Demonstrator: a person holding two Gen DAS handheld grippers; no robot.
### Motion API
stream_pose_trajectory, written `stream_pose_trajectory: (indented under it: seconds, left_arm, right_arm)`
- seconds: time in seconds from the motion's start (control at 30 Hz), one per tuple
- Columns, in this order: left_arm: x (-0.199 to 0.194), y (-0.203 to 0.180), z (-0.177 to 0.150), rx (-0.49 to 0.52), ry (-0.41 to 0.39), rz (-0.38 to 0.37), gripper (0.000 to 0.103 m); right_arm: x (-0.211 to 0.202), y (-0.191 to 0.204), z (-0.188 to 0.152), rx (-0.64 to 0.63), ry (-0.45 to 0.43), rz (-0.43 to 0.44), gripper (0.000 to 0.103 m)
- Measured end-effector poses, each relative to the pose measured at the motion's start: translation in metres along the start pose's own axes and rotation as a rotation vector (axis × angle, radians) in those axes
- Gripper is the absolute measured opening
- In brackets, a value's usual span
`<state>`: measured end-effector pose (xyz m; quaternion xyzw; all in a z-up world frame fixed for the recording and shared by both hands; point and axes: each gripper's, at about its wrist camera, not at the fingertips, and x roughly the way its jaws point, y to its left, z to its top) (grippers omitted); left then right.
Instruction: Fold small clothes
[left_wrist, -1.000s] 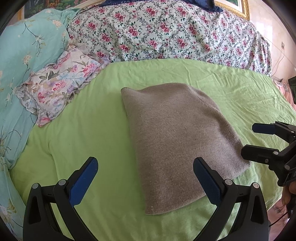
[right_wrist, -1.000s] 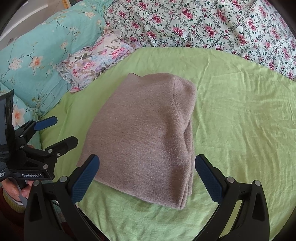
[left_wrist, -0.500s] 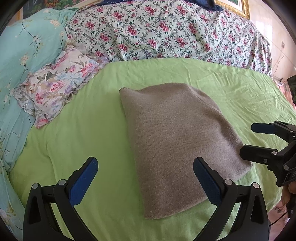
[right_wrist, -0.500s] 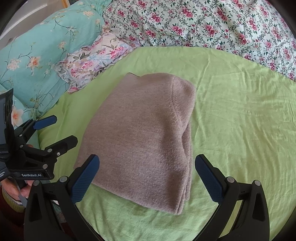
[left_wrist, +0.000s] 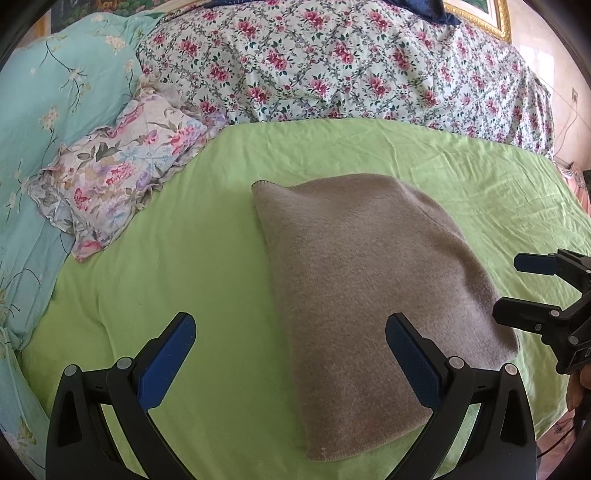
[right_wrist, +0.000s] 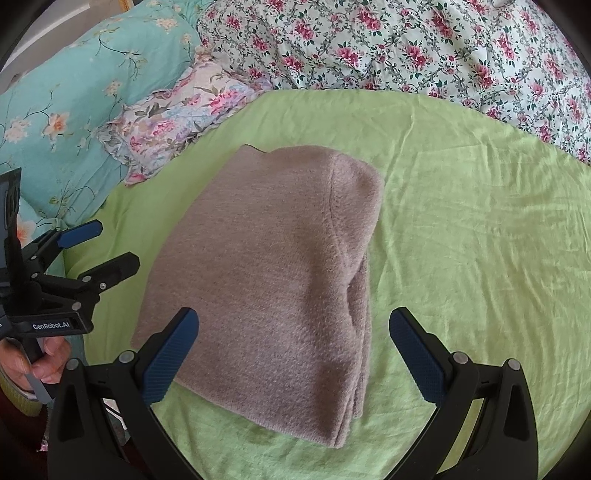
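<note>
A folded grey-brown knitted garment (left_wrist: 369, 269) lies flat on the green sheet (left_wrist: 184, 258); it also shows in the right wrist view (right_wrist: 273, 273), with stacked layers along its right edge. My left gripper (left_wrist: 291, 354) is open and empty, above the garment's near left edge. My right gripper (right_wrist: 295, 350) is open and empty, above the garment's near end. The right gripper shows at the right edge of the left wrist view (left_wrist: 524, 291), beside the garment. The left gripper shows at the left of the right wrist view (right_wrist: 99, 247).
A floral frilled pillow (left_wrist: 114, 173) and a turquoise flowered quilt (left_wrist: 44, 110) lie to the left. A rose-patterned cover (left_wrist: 332, 62) runs across the back. The bed's edge drops off at the near right (left_wrist: 554, 435).
Both grippers have stayed open and empty. The views have shifted slightly; the garment sits a little lower and closer in the right wrist view.
</note>
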<state>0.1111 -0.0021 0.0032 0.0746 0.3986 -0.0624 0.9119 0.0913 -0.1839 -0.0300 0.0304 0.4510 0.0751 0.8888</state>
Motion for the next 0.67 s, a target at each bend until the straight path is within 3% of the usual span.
stream_pose_trajectory:
  seconds: [0.67]
  left_arm:
    - [0.001, -0.001, -0.013, -0.017, 0.017, 0.027, 0.102]
  right_arm:
    - [0.016, 0.009, -0.001, 0.02, 0.019, 0.027, 0.103]
